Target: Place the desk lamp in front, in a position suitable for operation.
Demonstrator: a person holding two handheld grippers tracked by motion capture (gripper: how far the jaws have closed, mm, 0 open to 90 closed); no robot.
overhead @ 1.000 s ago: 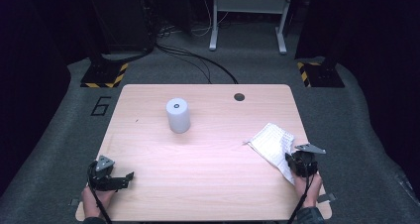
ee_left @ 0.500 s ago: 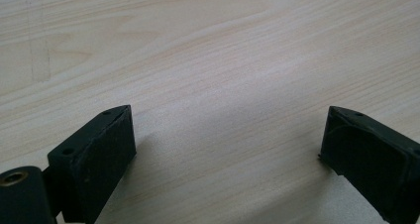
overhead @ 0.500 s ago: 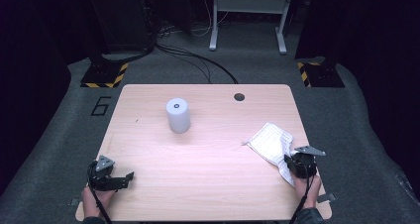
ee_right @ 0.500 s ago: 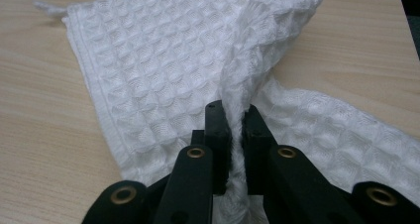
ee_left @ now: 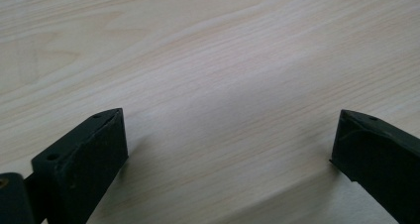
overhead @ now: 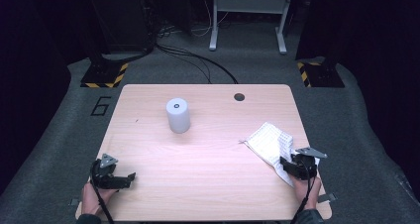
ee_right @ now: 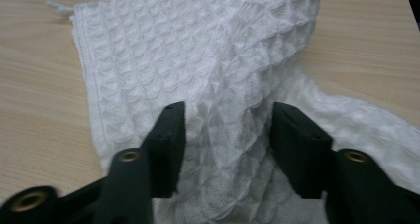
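High view, white waffle cloth (overhead: 270, 140) at lower right of the frame on the wooden table (overhead: 208, 184), right gripper (overhead: 289, 165) over its near edge, jaws partly apart astride a raised fold, left gripper (overhead: 130, 177) at lower left, jaws wide apart over bare wood, grey cylinder (overhead: 178, 115) upright at centre left.

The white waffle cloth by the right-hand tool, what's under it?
The cloth lies on the wooden table, whose bare wood shows around it. A raised fold sits between the open jaws of the right gripper. Whatever may lie beneath the cloth is covered.
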